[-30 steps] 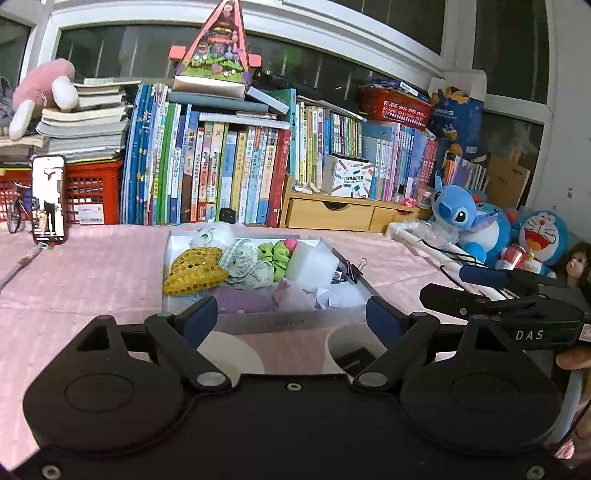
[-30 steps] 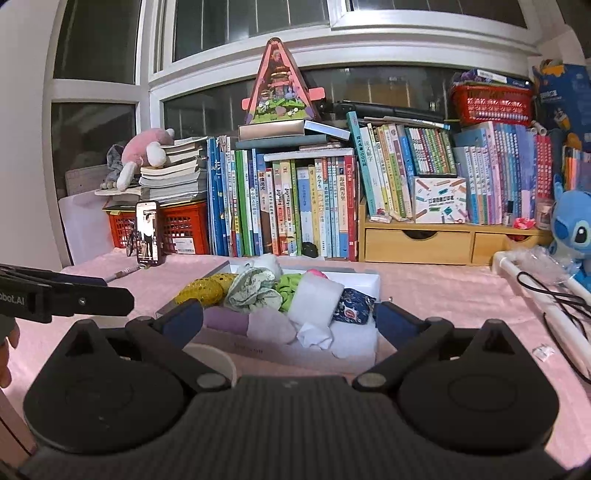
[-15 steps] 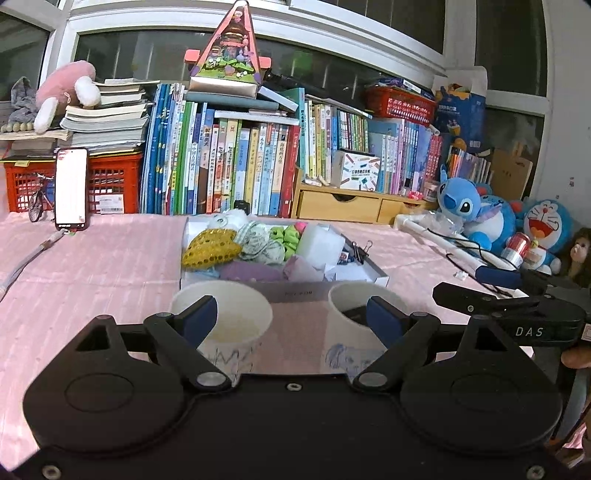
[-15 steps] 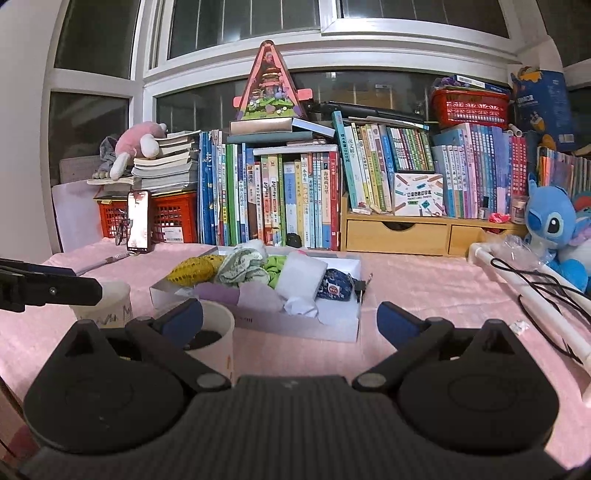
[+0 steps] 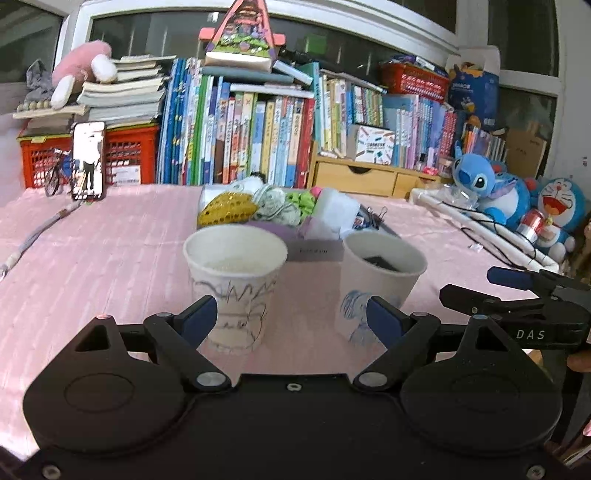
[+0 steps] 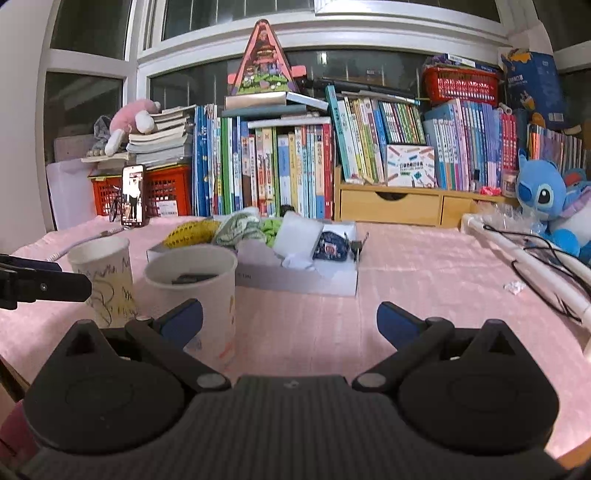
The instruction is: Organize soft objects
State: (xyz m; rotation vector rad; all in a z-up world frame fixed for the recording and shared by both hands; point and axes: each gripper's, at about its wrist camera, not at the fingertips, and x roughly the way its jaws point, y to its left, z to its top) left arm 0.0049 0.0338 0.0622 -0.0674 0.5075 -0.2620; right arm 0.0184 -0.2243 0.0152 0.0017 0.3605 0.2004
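A pink, ribbed cloth covers the table, and the far edge is walled in by a long row of upright children's books under a big dark window, with a triangular pink toy house perched on top of the stack. To the left sits a red crate with a phone propped against it, its screen lit, and a pink plush lying on a pile of books above. To the right are a small wooden drawer unit, a blue Stitch plush, a Doraemon toy, and a white tube with black cables draped across it. In the middle of the table is a shallow white box heaped with the soft things: a yellow mesh piece, a grey-green knitted bundle, something bright green, a white foam block and a small dark patterned pouch. Two paper cups stand in front of the box, between it and the tools: a scribbled cup on the left and a second cup with blue marks just beside it, with something dark lying inside. The left gripper hangs low over the cloth with its blue-tipped fingers spread wide, holding nothing, the two cups directly ahead of it. The right gripper is likewise spread wide and holds nothing, the second cup close by its left finger and bare cloth ahead.
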